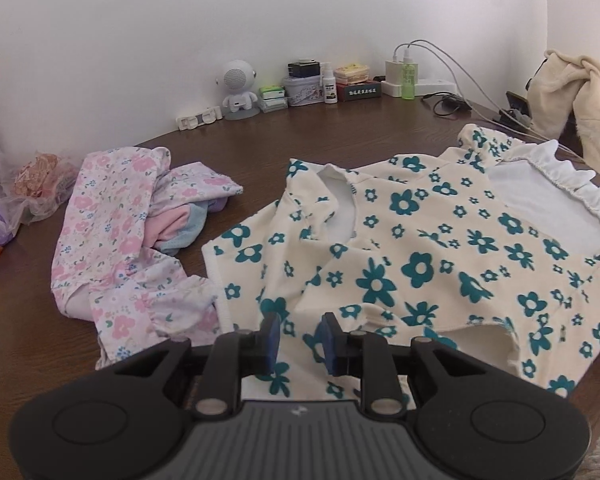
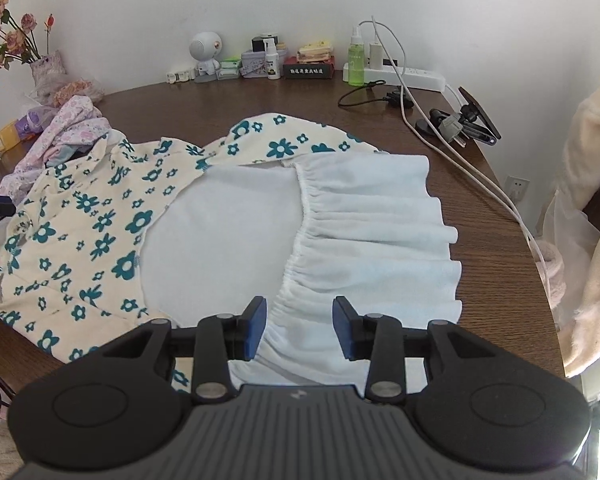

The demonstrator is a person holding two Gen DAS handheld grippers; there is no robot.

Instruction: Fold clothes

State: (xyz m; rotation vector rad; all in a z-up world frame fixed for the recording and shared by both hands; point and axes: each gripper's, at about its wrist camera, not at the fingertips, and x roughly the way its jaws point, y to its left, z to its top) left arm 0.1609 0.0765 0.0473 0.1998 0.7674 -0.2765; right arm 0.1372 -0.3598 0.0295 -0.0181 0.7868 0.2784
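A: Where is your dress [image 1: 420, 248]?

B: It lies spread on the brown counter [image 1: 260, 144], cream with teal flowers. Its skirt is turned back, so the white lining [image 2: 220, 232] and the gathered white frill [image 2: 372, 240] show on the right side.

A: And your left tongs [image 1: 299, 338]?

B: They hover over the dress's near edge, blue pads a narrow gap apart. You can see cloth through the gap, but the pads do not press on it.

A: Your right tongs [image 2: 300, 328]?

B: They stand wider, over the near edge of the frill. Whether the pads touch it, I cannot tell; nothing is pinched.

A: What lies around the dress?

B: A pink flowered garment [image 1: 116, 240] is heaped just left of it. Along the wall stand a white robot figure [image 1: 238, 92], a tin [image 1: 300, 90], a green bottle [image 1: 408, 74] and a power strip [image 2: 404, 74] with cables.
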